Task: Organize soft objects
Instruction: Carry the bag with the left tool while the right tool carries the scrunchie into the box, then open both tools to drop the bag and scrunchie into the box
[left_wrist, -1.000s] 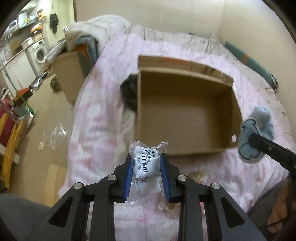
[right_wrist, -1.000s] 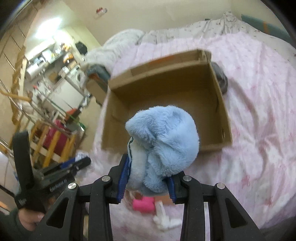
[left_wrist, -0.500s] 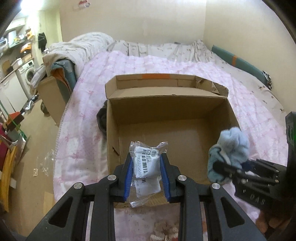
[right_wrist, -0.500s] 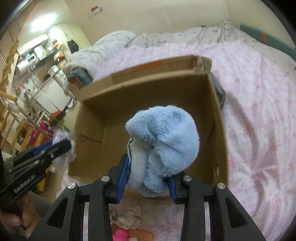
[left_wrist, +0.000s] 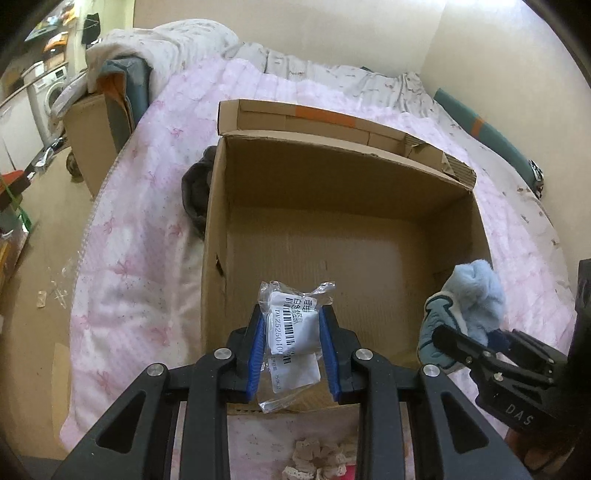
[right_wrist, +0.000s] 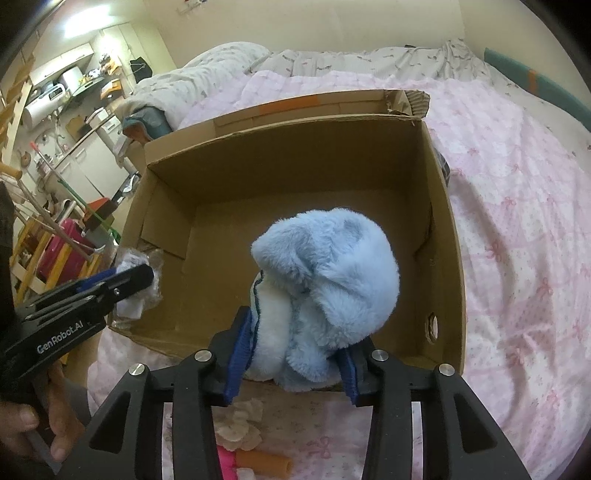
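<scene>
An open cardboard box (left_wrist: 216, 229) stands on a pink bed; it also shows in the right wrist view (right_wrist: 448, 236). My left gripper (left_wrist: 293, 334) is shut on a clear plastic packet with a barcode label (left_wrist: 293, 328), held over the box's near wall. It appears at the left of the right wrist view (right_wrist: 129, 280). My right gripper (right_wrist: 295, 354) is shut on a fluffy blue plush item (right_wrist: 328, 291), held over the box's near right corner. The plush also shows in the left wrist view (left_wrist: 469, 299).
Beige lace scrunchies (right_wrist: 240, 424), a pink item and an orange roll (right_wrist: 262, 467) lie on the pink bedspread (right_wrist: 524, 258) in front of the box. A dark cloth (left_wrist: 195, 184) lies beside the box's left wall. A second carton (left_wrist: 92, 136) stands off the bed's left.
Both grippers have moved forward from the bed in front of the box to over its near edge, each still holding its item.
</scene>
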